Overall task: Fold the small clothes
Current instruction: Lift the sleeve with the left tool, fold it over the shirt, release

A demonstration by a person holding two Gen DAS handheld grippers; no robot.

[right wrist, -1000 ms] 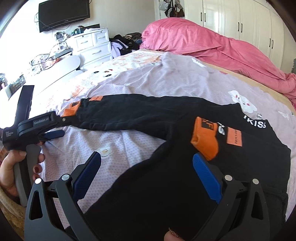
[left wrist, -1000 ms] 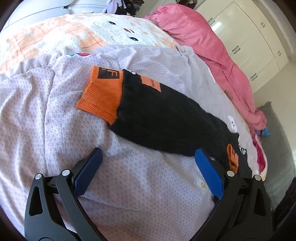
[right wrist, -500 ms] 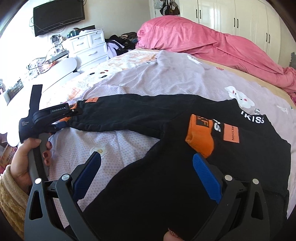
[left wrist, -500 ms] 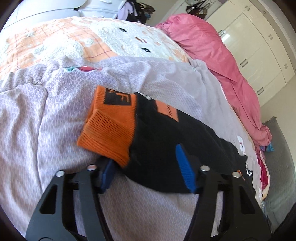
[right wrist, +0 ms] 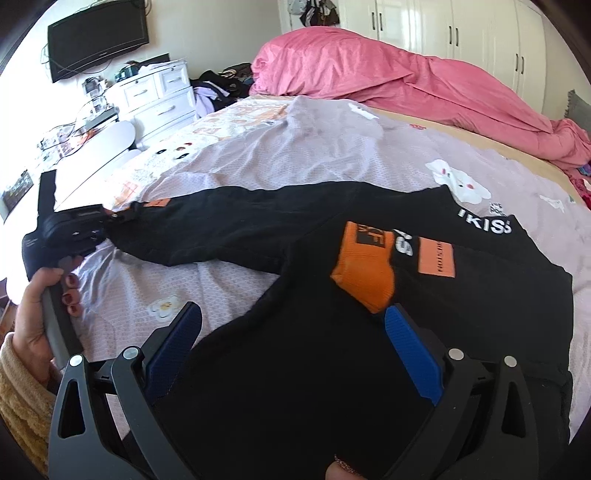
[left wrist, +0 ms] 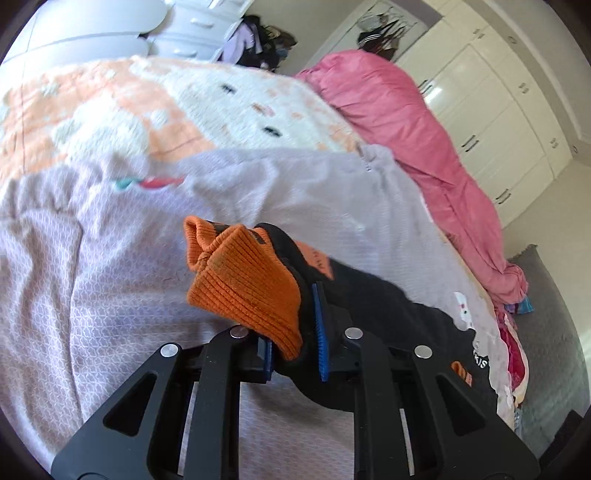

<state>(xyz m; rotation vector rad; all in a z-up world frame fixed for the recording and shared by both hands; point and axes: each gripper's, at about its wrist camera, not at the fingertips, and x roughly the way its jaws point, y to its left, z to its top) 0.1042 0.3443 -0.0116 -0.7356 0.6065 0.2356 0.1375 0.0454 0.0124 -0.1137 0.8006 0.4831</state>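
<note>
**Sweatshirt sleeve cuff pinched in the left gripper**

A black sweatshirt (right wrist: 369, 350) with orange cuffs is spread on a bed covered by a lilac sheet (right wrist: 332, 147). Its long sleeve (right wrist: 229, 225) is stretched out toward the left gripper (left wrist: 295, 347), whose jaws have just been closing and are now clamped on the sleeve end, right behind the orange cuff (left wrist: 243, 288). The cuff is bunched and lifted slightly off the sheet, sticking out beyond the blue pads (left wrist: 320, 332). In the right wrist view the same gripper is seen at the far left, blurred, held by a hand (right wrist: 37, 310) in a yellow fuzzy sleeve (right wrist: 18, 391).

The right gripper (right wrist: 291, 350) is held over the body of the sweatshirt with its jaws spread wide and nothing pressed between them. The other orange cuff (right wrist: 364, 266) is folded across the chest, just ahead of the right blue pad, beside an orange patch (right wrist: 437, 258) and white lettering (right wrist: 484, 223).

A pink duvet (right wrist: 388, 70) is heaped along the far side of the bed, before white wardrobes (right wrist: 461, 29).
</note>
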